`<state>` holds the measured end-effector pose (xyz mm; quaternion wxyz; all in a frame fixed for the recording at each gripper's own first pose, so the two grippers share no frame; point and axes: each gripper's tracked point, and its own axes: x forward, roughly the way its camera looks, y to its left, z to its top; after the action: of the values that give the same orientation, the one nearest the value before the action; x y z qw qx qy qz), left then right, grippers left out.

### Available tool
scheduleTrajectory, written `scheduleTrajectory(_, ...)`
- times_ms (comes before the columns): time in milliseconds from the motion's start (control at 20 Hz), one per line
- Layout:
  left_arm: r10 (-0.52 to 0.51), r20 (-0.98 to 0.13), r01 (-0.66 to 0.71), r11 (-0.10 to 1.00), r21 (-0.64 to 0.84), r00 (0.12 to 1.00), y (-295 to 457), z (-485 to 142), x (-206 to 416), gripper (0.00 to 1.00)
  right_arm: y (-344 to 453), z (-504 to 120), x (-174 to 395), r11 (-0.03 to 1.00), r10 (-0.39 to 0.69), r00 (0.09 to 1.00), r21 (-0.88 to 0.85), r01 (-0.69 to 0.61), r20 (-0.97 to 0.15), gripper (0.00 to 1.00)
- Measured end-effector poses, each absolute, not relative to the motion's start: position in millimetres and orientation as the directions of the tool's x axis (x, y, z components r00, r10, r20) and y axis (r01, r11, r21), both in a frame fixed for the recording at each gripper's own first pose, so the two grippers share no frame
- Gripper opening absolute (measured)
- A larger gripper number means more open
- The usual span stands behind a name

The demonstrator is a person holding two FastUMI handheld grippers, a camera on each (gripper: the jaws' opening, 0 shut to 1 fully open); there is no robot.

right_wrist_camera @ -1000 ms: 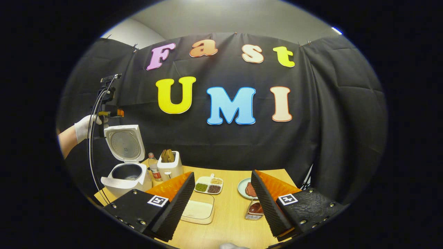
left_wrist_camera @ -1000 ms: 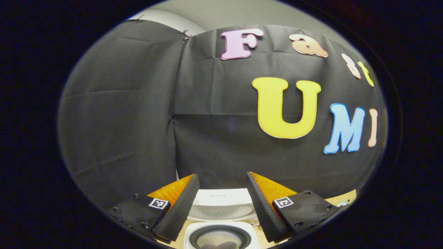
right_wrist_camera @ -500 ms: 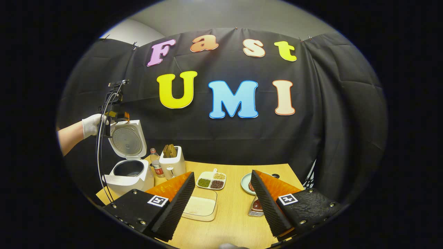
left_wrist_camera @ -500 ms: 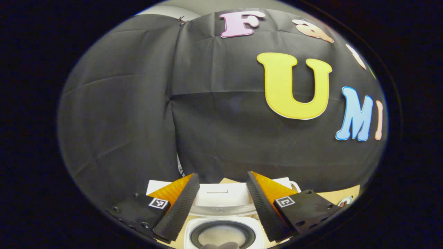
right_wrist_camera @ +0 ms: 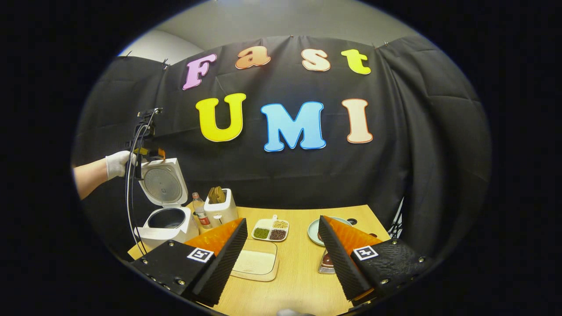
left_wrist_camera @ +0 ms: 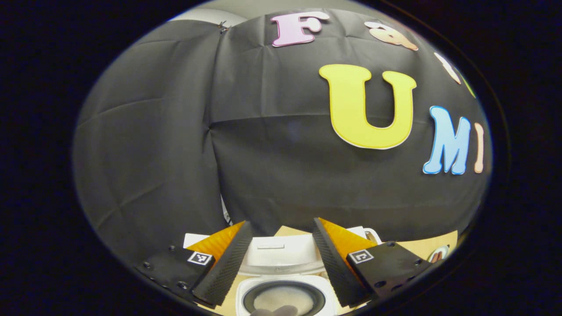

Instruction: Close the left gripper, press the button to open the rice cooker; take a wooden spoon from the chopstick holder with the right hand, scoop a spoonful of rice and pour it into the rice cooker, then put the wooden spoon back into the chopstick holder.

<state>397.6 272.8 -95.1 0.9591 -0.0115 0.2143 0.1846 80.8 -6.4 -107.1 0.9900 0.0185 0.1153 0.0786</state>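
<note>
Left tool (left_wrist_camera: pixel 281 259): one, its two fingers spread wide and holding nothing; in the left gripper view it hangs above the open rice cooker. In the right gripper view it shows far off at the lid's top edge, held by a white-gloved hand (right_wrist_camera: pixel 117 163), with dark cables hanging from it.
Right tool (right_wrist_camera: pixel 283 259): one, its two fingers spread wide with nothing between them, poised over the near part of the worktop (right_wrist_camera: pixel 298 281).
Rice cooker (right_wrist_camera: pixel 166 224): one, white, at the left end of the worktop, lid (right_wrist_camera: pixel 163 184) swung up and standing nearly upright; the dark inner pot is exposed. In the left gripper view the pot (left_wrist_camera: pixel 284 298) sits directly below the fingers, pale at its bottom.
Chopstick holder (right_wrist_camera: pixel 221 210): one, white, just right of the rice cooker, with wooden spoon ends (right_wrist_camera: pixel 215 193) sticking out of its top; their number cannot be told.
Bottle (right_wrist_camera: pixel 201 213): one, small, between the cooker and the holder.
Rice tray (right_wrist_camera: pixel 257 264): one shallow tray of white rice, near the right tool's left finger.
Divided dish (right_wrist_camera: pixel 271 230): one, with four compartments holding green, pale, dark and another kind of grain.
Plate (right_wrist_camera: pixel 317 231): one, pale green, partly hidden behind the right finger.
Small container (right_wrist_camera: pixel 327 263): one, with something reddish-brown in it, beside the right finger.
</note>
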Motion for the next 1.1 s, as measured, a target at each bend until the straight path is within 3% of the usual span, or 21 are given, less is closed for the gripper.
scheduleTrajectory(400,0.352,-0.480,-0.388,0.921,0.026,0.803,270.5,-102.6,384.1,0.97,-8.2,-111.5,77.4,0.983,0.176,0.954,0.088,-0.159,-0.243,0.99)
scheduleTrajectory(1050,0.216,-0.683,-0.341,0.939,-0.051,0.698,207.9,-164.5,246.4,0.96,-19.3,-125.3,69.2,0.974,0.191,0.946,0.173,-0.148,-0.261,0.96)
scheduleTrajectory(1100,0.210,-0.697,-0.334,0.942,-0.044,0.686,204.1,-177.0,237.8,0.97,-19.8,-128.0,67.9,0.972,0.192,0.945,0.183,-0.146,-0.266,1.00)
